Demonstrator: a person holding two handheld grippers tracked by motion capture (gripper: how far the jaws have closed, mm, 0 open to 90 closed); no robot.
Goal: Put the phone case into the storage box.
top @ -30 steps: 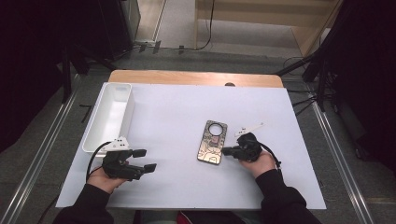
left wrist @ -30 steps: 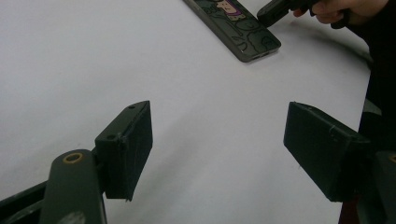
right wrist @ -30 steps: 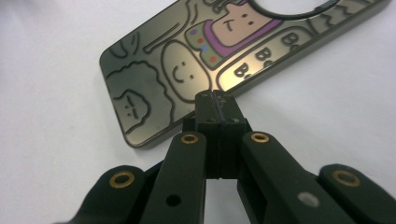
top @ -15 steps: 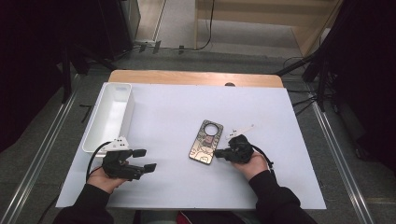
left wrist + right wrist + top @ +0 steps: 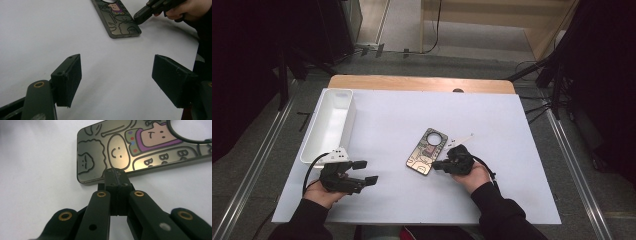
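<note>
apparently the work in hand is nudging the phone case [image 5: 427,151] across the white surface [image 5: 392,117] rather than lifting it. nearest the viewer, at the lower left of the high view, the left claw [image 5: 364,171] rests low on the surface in the person's left hand [image 5: 319,192], its jaws standing wide with nothing between them; it is parked well apart from the case, probably to keep out of the way. at the lower middle of that view the right claw [image 5: 436,164] has its jaws pressed together on nothing, and the joined tip meets the case's near long edge, a blunt point suited to pushing. the right hand [image 5: 472,172] holds it low and nearly level, aimed toward frame left. the case lies flat, printed side up, near the middle of the frame. farther off, the white tray [image 5: 319,130] sits at the surface's left edge.
</note>
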